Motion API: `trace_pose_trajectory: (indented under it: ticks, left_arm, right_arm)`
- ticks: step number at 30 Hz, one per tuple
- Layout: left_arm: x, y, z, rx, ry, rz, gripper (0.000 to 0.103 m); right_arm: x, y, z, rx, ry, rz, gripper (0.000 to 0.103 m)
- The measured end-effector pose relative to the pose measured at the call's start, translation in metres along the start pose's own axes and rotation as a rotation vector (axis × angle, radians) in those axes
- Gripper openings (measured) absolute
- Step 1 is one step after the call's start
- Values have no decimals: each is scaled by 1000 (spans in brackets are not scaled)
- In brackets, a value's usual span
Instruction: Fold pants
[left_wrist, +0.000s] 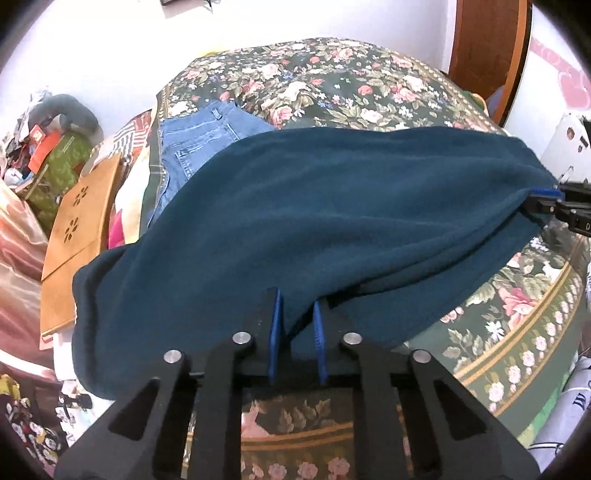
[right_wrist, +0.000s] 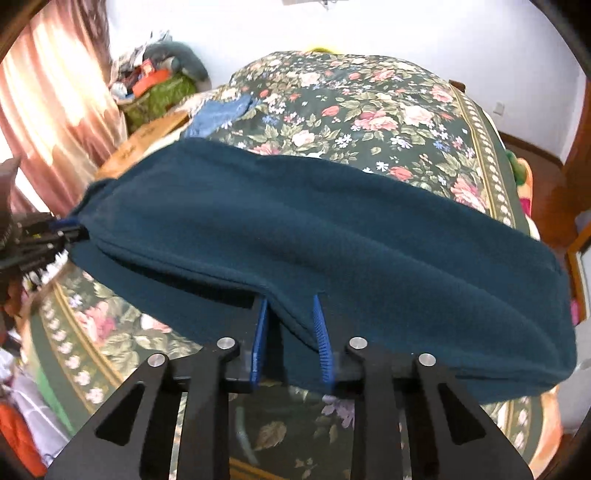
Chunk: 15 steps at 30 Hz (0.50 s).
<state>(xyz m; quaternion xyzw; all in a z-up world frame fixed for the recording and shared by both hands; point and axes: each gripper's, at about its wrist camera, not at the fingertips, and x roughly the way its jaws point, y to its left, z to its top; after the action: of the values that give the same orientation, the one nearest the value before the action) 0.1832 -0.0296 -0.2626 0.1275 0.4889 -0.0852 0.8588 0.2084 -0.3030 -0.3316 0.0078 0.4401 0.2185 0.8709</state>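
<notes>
Dark teal fleece pants (left_wrist: 314, 206) hang stretched between my two grippers above the floral bed; they also fill the right wrist view (right_wrist: 332, 236). My left gripper (left_wrist: 297, 306) is shut on the pants' near edge, fabric bunched between its blue pads. My right gripper (right_wrist: 290, 310) is shut on the other end of the pants. Each gripper shows in the other's view: the right one at the far right (left_wrist: 543, 203), the left one at the far left (right_wrist: 62, 230), both pinching the cloth.
The bed has a dark green floral bedspread (left_wrist: 332, 85). Blue jeans (left_wrist: 199, 136) lie at its far left side. A wooden board (left_wrist: 81, 221) and a clutter pile (left_wrist: 48, 147) stand left of the bed. A wooden door frame (left_wrist: 491, 48) is at the right.
</notes>
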Motion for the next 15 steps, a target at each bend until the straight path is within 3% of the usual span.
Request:
trace_pose_trajectory:
  ticks: [9, 13, 15]
  left_arm:
    - [-8, 4, -14, -70, 16, -43, 14]
    - [-15, 4, -17, -78, 27, -60, 14]
    - [-22, 9, -16, -95, 27, -97, 14]
  right_arm:
    - [-6, 3, -11, 46, 14, 39, 19]
    - [-13, 5, -9, 54, 40, 40, 25]
    - [-22, 3, -5, 70, 45, 70, 44]
